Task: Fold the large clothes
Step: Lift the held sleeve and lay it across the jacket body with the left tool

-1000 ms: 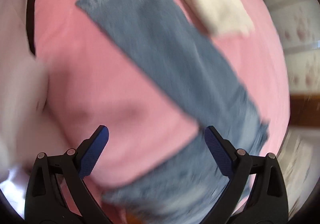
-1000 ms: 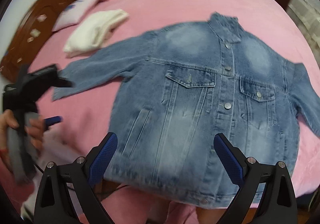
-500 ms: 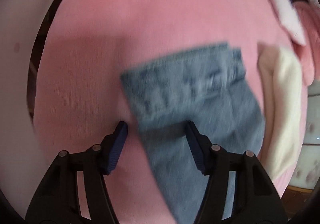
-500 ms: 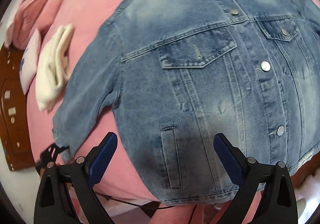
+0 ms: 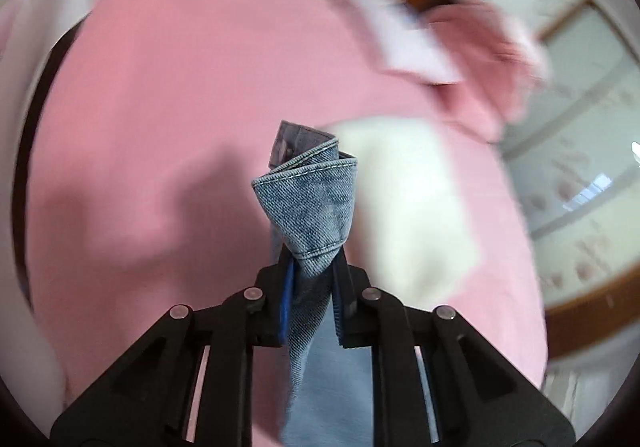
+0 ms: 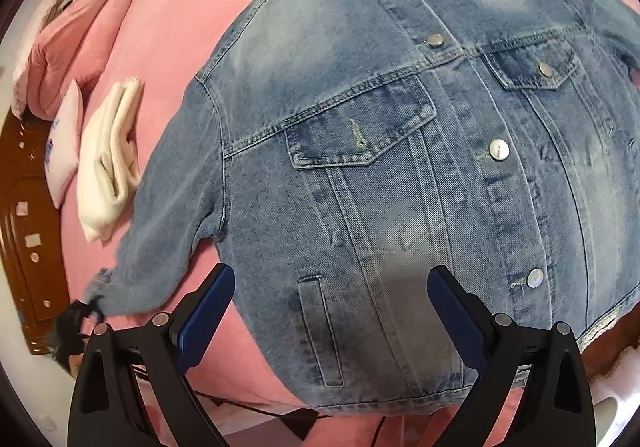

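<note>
A blue denim jacket (image 6: 400, 167) lies front up and buttoned on a pink bed (image 6: 180, 27). Its left sleeve runs down to the lower left in the right wrist view. My left gripper (image 5: 310, 279) is shut on the sleeve cuff (image 5: 312, 199), which stands bunched above its fingers and is lifted off the bed. That gripper also shows small in the right wrist view (image 6: 78, 317), at the sleeve's end. My right gripper (image 6: 328, 307) is open and empty, hovering over the jacket's lower hem beside the side pocket.
A folded cream garment (image 6: 106, 159) lies left of the jacket and also shows in the left wrist view (image 5: 412, 207). Pink and white pillows (image 6: 60, 59) sit by the brown wooden headboard (image 6: 24, 247). The bed's front edge runs under the hem.
My left gripper has closed on the sleeve cuff and raised it, with the view swinging toward the headboard. My right gripper has moved lower and closer over the jacket front, still open.
</note>
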Demonstrator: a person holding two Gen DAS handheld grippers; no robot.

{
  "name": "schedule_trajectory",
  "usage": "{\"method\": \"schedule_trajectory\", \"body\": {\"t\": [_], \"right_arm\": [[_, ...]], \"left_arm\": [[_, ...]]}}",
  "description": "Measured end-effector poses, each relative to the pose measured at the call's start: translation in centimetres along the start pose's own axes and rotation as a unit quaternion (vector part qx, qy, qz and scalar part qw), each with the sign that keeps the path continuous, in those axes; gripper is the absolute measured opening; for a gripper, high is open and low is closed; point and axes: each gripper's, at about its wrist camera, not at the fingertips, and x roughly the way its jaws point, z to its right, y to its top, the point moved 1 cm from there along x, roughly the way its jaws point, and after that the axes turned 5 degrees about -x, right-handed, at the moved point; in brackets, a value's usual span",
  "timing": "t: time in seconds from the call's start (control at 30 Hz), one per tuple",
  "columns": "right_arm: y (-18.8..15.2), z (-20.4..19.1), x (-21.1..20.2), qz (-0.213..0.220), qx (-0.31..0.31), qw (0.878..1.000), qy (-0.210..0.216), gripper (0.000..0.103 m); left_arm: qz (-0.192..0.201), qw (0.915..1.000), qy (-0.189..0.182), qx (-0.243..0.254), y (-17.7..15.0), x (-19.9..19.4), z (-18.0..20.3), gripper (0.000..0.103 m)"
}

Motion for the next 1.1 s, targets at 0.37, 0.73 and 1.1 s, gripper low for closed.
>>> {"method": "schedule_trajectory", "body": {"t": [0.37,0.73,1.1], "right_arm": [[3.0,7.6,-6.3,0.052,-0.002,0.998,0.042,0.099],[11.1,16.3,-11.4,0.151,-0.03,0.987,0.034,0.099],[14.6,17.4,-4.6,0.061,-0.009,0.993,0.1,0.099]], "left_arm": [[-0.046,0.9592,-0.216,0.177,-13.1,-7.2,23.0,0.012],[-0.167,0.9175,-0.167,0.32,-40.8,0.2,36.2,0.018],[-0.252,0.9022,-0.049,0.347,-43.6,4.1,32.1,0.076]]}}
